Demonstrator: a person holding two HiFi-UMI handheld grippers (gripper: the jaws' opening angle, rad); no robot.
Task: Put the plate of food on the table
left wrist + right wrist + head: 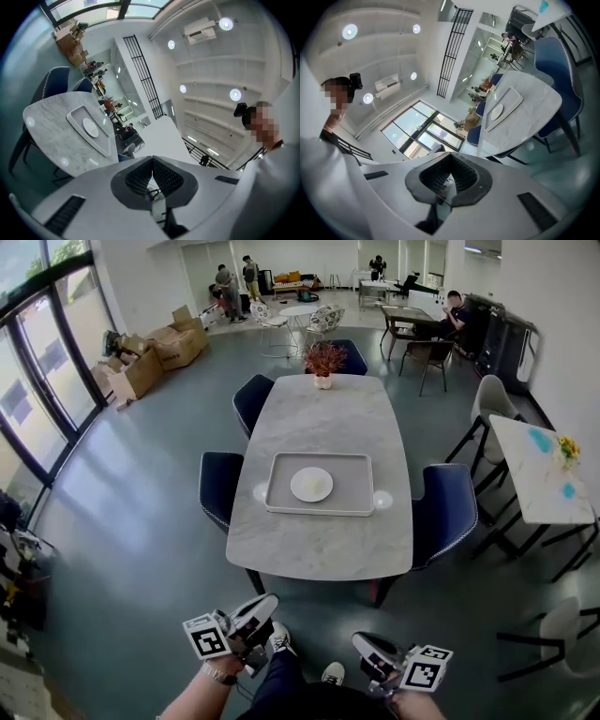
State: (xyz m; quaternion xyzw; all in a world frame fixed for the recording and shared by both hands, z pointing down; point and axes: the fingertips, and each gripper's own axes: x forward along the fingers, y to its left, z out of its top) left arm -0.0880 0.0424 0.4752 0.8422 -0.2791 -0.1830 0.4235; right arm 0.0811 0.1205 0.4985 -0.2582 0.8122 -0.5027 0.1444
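A white plate point(311, 484) with pale food lies in a grey tray point(281, 504) at the middle of the marble table point(319, 409). Both grippers are held low at the near edge of the head view, well short of the table. My left gripper point(259, 609) is shut with nothing between its pads. My right gripper point(367, 646) is also shut and empty. The left gripper view has the left gripper point(152, 161) pointing past the table, with the tray point(75, 119) and plate point(90, 127) at the left. In the right gripper view, beyond the right gripper point(451, 157), the plate point(497, 111) lies far off.
Dark blue chairs point(220, 486) point(448, 507) stand along the table's sides. A potted plant point(322, 360) sits at its far end. A second white table point(534, 465) stands at the right. Cardboard boxes point(155, 352) are piled at the left, and people are at the back.
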